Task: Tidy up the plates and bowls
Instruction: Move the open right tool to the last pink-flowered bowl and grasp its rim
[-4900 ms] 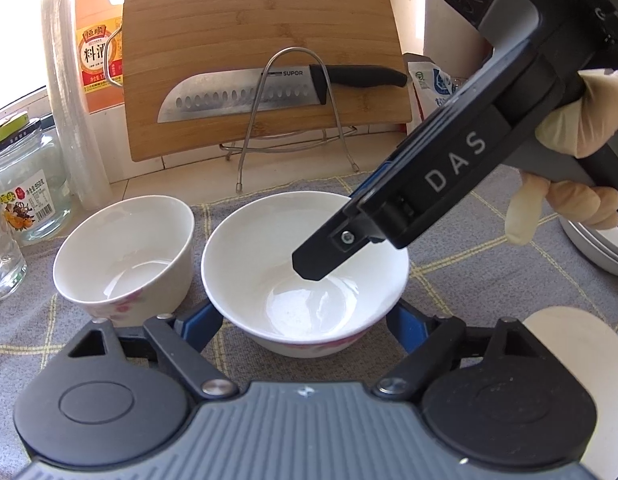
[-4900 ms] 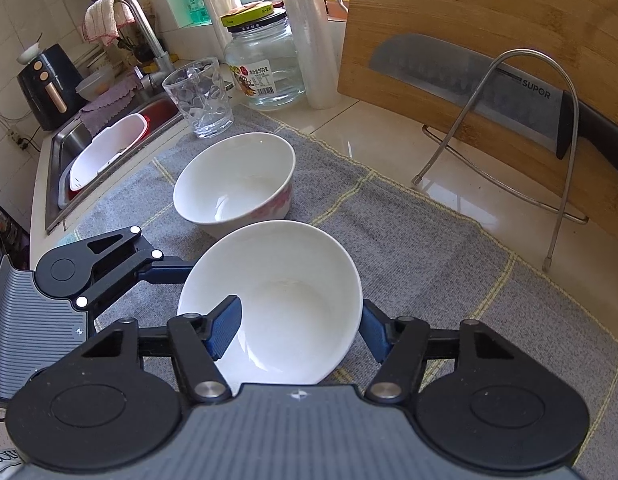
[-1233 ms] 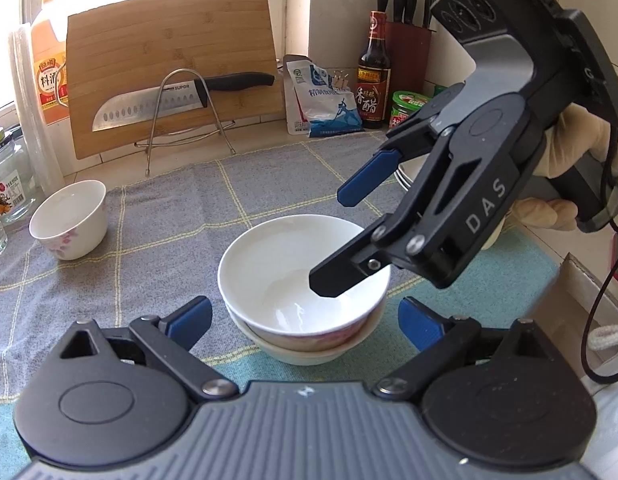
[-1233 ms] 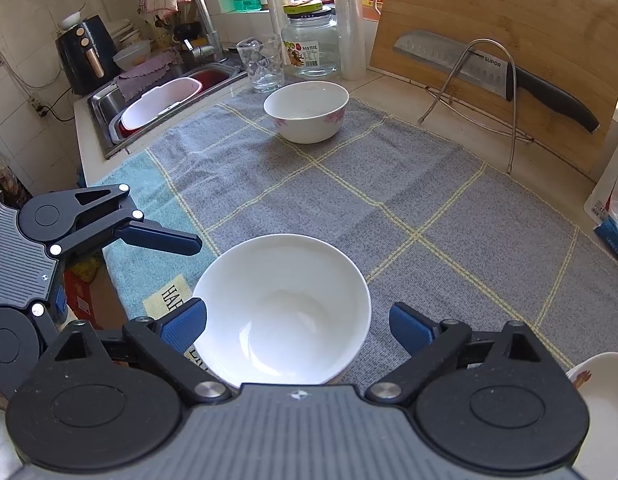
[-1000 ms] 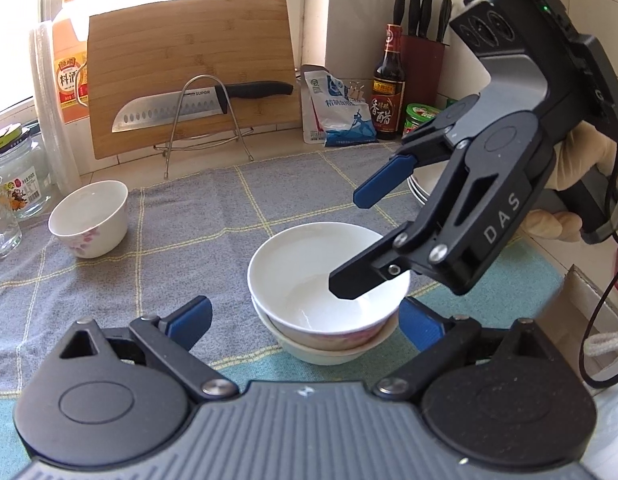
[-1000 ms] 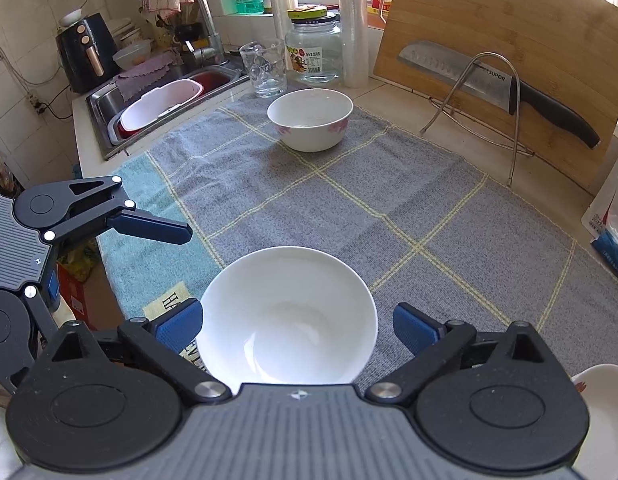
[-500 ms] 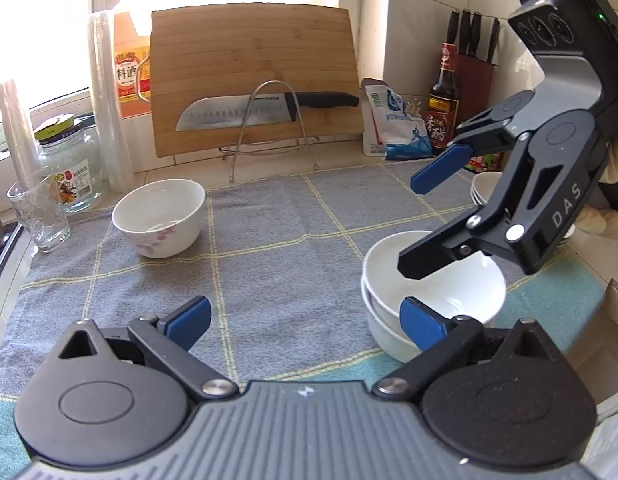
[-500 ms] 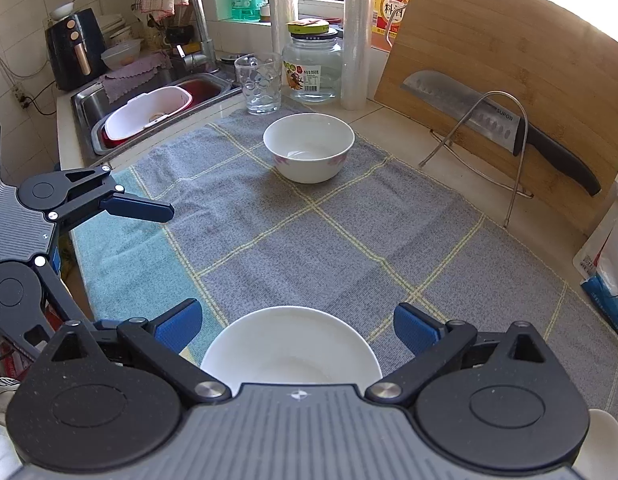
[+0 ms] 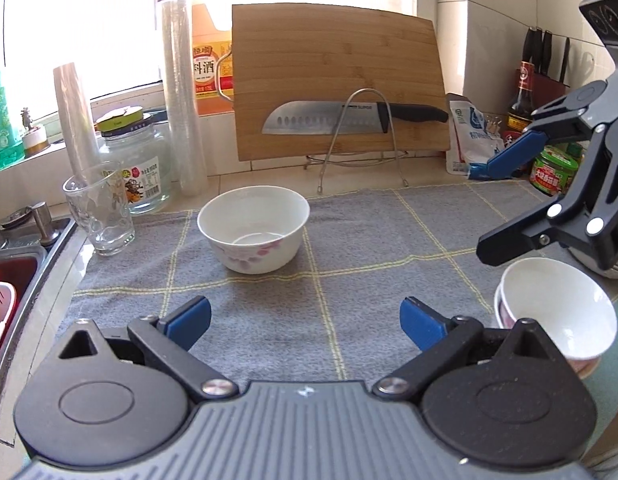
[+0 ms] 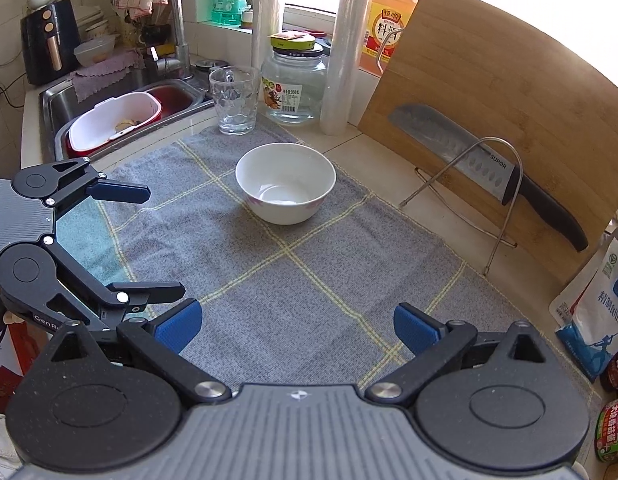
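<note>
Your left gripper (image 9: pixel 305 322) and right gripper (image 10: pixel 295 328) both gape, empty. At twelve o'clock sits a white, pink-flowered bowl (image 9: pixel 253 228), bare grey towel (image 9: pixel 349 248) around it.

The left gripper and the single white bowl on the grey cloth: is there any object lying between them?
No. In the left wrist view, only bare grey cloth lies between the open left gripper and the white bowl.

The bowl (image 9: pixel 253 227) is glossy white ceramic on a rough woven grey cloth (image 9: pixel 349 248). Behind stand a matt wooden cutting board (image 9: pixel 337 76) and a shiny steel knife (image 9: pixel 321 119).
</note>
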`<action>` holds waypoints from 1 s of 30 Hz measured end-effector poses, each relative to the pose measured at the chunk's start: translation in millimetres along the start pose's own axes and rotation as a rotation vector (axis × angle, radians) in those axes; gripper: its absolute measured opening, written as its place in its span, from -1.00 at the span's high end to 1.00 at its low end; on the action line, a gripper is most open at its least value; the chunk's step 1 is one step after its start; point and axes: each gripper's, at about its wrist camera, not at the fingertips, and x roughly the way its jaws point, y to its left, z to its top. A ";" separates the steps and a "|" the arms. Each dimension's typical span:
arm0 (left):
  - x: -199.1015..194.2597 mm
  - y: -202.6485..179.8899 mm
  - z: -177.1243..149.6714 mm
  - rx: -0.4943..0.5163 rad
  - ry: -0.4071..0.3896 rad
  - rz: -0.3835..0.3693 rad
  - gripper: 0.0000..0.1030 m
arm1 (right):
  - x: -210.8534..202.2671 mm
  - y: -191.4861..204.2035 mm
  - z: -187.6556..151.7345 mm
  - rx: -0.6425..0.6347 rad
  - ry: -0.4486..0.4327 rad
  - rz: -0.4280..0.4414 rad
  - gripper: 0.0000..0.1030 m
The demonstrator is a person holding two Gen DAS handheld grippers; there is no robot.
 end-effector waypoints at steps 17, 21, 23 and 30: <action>60.3 30.1 18.9 0.037 -0.015 0.027 -0.95 | 48.1 -10.8 71.8 0.014 -0.008 0.094 -1.00; 73.3 35.4 21.5 0.027 -0.027 0.022 -0.95 | 68.9 -19.0 88.1 0.038 0.014 0.130 -1.00; 81.2 37.0 22.2 0.025 -0.021 0.020 -0.95 | 79.7 -23.4 94.9 0.051 0.026 0.146 -1.00; 101.9 40.4 24.6 -0.006 -0.011 -0.003 -0.94 | 122.5 -35.9 112.9 0.079 0.077 0.186 -0.98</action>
